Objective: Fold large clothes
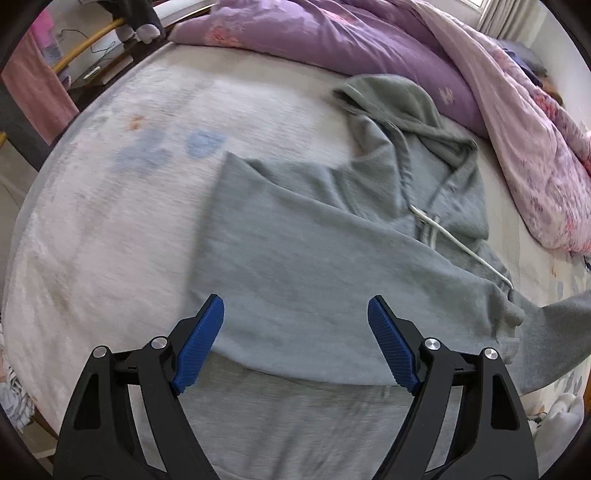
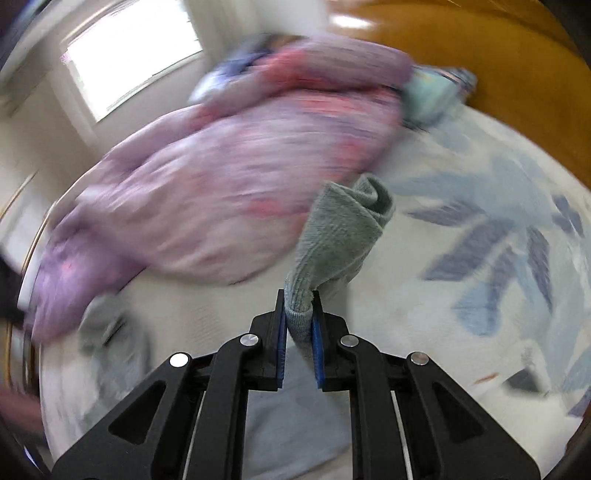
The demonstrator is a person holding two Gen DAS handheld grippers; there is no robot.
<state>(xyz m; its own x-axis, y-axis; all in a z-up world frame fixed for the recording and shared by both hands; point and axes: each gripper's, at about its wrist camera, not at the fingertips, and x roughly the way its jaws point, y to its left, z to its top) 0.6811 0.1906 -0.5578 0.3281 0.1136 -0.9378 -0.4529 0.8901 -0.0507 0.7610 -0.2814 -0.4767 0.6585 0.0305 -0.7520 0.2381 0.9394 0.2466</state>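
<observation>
The grey hoodie [image 1: 314,236] is spread on the bed [image 1: 110,221] beside the purple duvet [image 1: 332,33], judged partly folded; its cuff [image 2: 340,236] is clamped in the right tool [image 2: 298,328], the left tool [image 1: 295,343] spread wide above it, further folds remaining.

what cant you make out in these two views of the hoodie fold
- Left wrist view: the grey hoodie's near hem, hidden behind the open left hand-held gripper.
- Left wrist view: its sleeve end, cut off at the right edge.
- Right wrist view: the purple quilt, motion-blurred; its pattern is unreadable.
- Right wrist view: which cuff the right hand-held gripper clamps.
</observation>
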